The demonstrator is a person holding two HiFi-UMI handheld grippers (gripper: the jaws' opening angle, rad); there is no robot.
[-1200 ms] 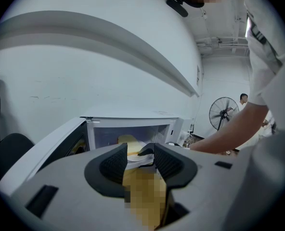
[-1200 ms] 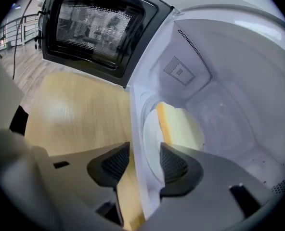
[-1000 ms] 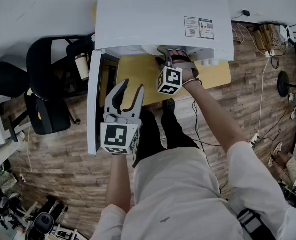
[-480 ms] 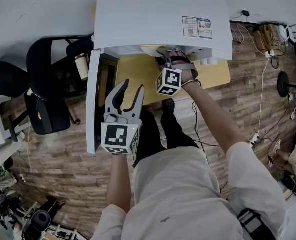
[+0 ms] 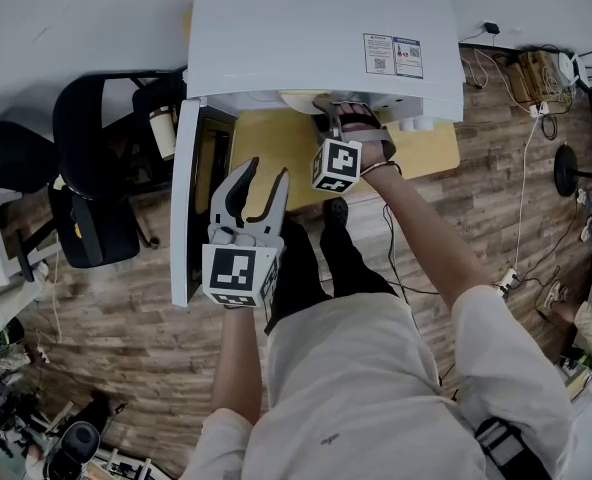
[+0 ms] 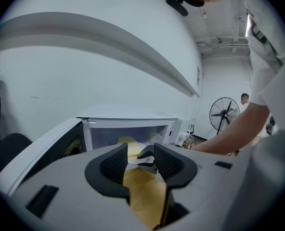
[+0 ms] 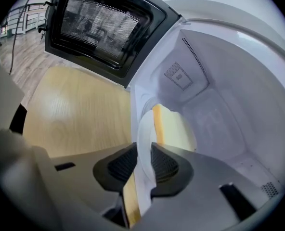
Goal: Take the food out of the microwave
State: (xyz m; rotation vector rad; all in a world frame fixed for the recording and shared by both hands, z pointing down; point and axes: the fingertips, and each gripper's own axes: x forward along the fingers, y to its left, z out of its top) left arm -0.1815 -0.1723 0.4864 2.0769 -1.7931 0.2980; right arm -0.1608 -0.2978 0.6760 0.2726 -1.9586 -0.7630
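The white microwave [image 5: 316, 28] stands open on a yellow table [image 5: 276, 148], its door [image 5: 184, 208] swung out to the left. Inside lies a white plate [image 7: 145, 129] carrying pale yellow food [image 7: 174, 129]. My right gripper [image 7: 143, 165] reaches into the cavity, jaws closing, and the plate's near rim fills the gap between its pads. In the head view its tips [image 5: 346, 108] are tucked under the microwave's top. My left gripper [image 5: 263, 175] hangs open in front of the door with nothing in it, and points at the opening [image 6: 141, 160].
A black office chair [image 5: 91, 168] and a small bottle [image 5: 164, 133] stand left of the door. Cables [image 5: 536, 78] lie on the wooden floor at the right. A standing fan [image 6: 225, 114] and a person [image 6: 245, 100] are far behind.
The right gripper's fingers have drawn slightly closer together at the microwave's mouth. Both hands and the door keep their places.
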